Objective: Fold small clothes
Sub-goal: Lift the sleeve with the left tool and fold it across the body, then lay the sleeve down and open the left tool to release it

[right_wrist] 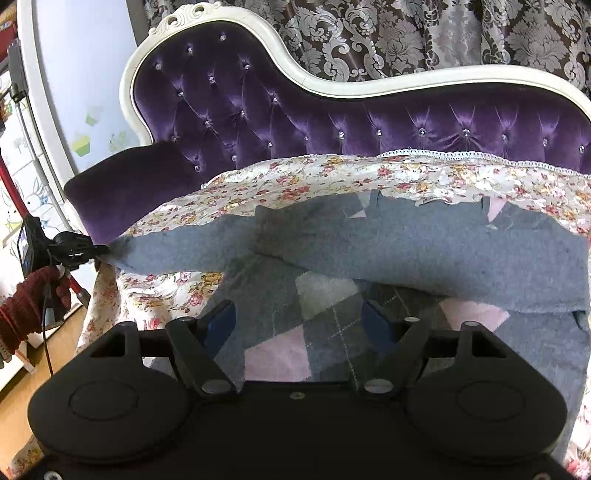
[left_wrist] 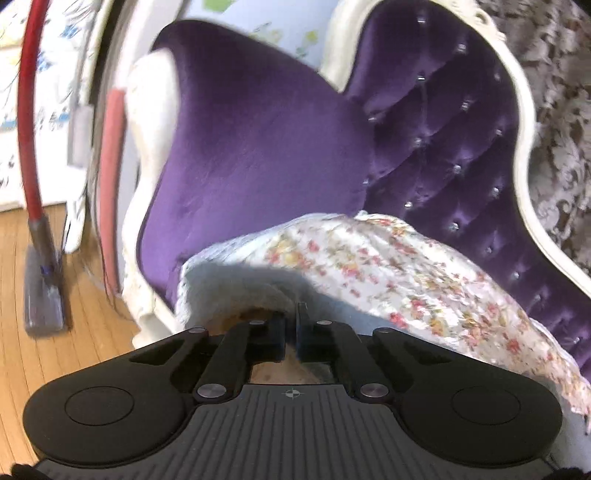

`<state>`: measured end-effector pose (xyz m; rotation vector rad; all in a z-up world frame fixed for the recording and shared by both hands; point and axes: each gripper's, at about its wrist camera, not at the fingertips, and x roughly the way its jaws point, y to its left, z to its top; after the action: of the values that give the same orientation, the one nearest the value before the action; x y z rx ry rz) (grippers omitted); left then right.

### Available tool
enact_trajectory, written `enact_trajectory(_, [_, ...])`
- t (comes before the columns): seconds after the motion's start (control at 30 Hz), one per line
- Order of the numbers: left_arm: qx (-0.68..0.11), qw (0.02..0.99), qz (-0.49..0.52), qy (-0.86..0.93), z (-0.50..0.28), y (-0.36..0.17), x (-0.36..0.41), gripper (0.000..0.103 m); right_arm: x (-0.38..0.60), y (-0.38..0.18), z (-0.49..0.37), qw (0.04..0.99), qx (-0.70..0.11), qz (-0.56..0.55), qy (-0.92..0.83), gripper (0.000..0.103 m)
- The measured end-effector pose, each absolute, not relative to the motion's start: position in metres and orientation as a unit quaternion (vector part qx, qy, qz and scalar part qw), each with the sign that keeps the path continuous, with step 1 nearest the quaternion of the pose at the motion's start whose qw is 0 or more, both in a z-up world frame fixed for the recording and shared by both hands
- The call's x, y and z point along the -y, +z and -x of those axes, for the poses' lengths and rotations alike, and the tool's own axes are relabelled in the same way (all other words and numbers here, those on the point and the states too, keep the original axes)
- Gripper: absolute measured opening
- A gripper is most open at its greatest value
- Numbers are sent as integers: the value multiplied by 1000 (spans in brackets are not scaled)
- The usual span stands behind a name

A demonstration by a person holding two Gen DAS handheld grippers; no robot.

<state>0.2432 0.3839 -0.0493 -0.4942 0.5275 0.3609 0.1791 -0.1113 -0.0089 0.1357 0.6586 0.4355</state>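
Across the sofa seat: a grey sweater [right_wrist: 406, 240] with a pink and grey argyle front lies on a floral cover [right_wrist: 295, 177], which is spread over a purple tufted sofa [right_wrist: 258, 103] with a white frame.
Sweater position: it fills the centre and 3 o'clock part of the right wrist view; one sleeve [right_wrist: 173, 247] runs out toward 9 o'clock, past the edge of the seat.
Left tool: seen at 9 o'clock in the right wrist view [right_wrist: 105, 251], its jaws are drawn together on the tip of that sleeve; in its own view [left_wrist: 291, 325] the fingers stand almost touching, the cloth between them mostly hidden.
Right tool: jaws stand wide [right_wrist: 299, 321], holding nothing, hovering over the argyle panel at 6 o'clock.
Done so far: the sweater is laid out, and a plain grey layer already lies across its upper part; whether that is a completed fold cannot be told.
Left to do: by the look of it, the stretched sleeve must be brought in over the body, then the body folded into a compact packet.
Stage: early, judged from the open spread.
Background: wood floor [left_wrist: 55, 369] at 8 o'clock, patterned curtain [right_wrist: 443, 33] at 12 o'clock.
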Motion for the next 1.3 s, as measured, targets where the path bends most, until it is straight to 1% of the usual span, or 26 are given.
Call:
enact_trajectory(0.13, [-245,935,202,158,-253,-23,-358,4,118,-8,-176,920,-319,-81,212,77])
enact_trajectory(0.27, [-220,957,152,114,-262,17,-312,4,127,-7,-172,921,-315,-89,209,77])
enact_trajectory(0.43, [-181,979,92,28,-273,75,-228,4,143,-9,-168,922,-313,-108,201,77])
enact_trajectory(0.57, [-154,984,63,-59,-282,107,-151,4,160,-11,-164,923,-310,-126,190,77])
enact_trajectory(0.67, [-147,982,37,-115,-288,110,-93,4,173,-12,-161,924,-308,-137,179,77])
enact_trajectory(0.73, [-152,977,14,-149,-294,102,-54,4,182,-14,-161,925,-308,-144,171,77])
enact_trajectory(0.83, [-184,964,-5,-191,-304,74,-3,4,193,-15,-159,926,-308,-154,159,77])
enact_trajectory(0.97, [-241,945,-27,-222,-314,24,50,7,205,-18,-156,926,-309,-161,145,77])
enact_trajectory(1.0, [-255,940,-29,-226,-316,11,60,9,207,-19,-156,926,-310,-161,142,77])
enact_trajectory(1.03, [-269,935,-29,-231,-316,1,67,26,209,-20,-156,926,-312,-162,139,77])
enact_trajectory(1.07, [-281,929,-26,-239,-318,-9,73,48,211,-21,-156,925,-314,-163,136,77])
enact_trajectory(1.1, [-288,925,-22,-247,-318,-15,76,56,213,-22,-156,925,-316,-163,133,77])
enact_trajectory(1.13, [-291,922,-19,-255,-317,-18,79,61,215,-24,-155,925,-318,-162,130,77])
enact_trajectory(1.2, [-284,922,-15,-262,-311,-16,79,65,218,-26,-156,925,-321,-164,124,77])
enact_trajectory(1.23, [-278,923,-16,-266,-307,-13,78,73,219,-27,-157,924,-323,-165,121,77])
enact_trajectory(1.27, [-271,924,-18,-270,-303,-10,74,78,221,-28,-157,924,-324,-165,119,77])
enact_trajectory(1.3, [-262,926,-23,-272,-297,-7,69,79,221,-29,-157,924,-325,-164,116,77])
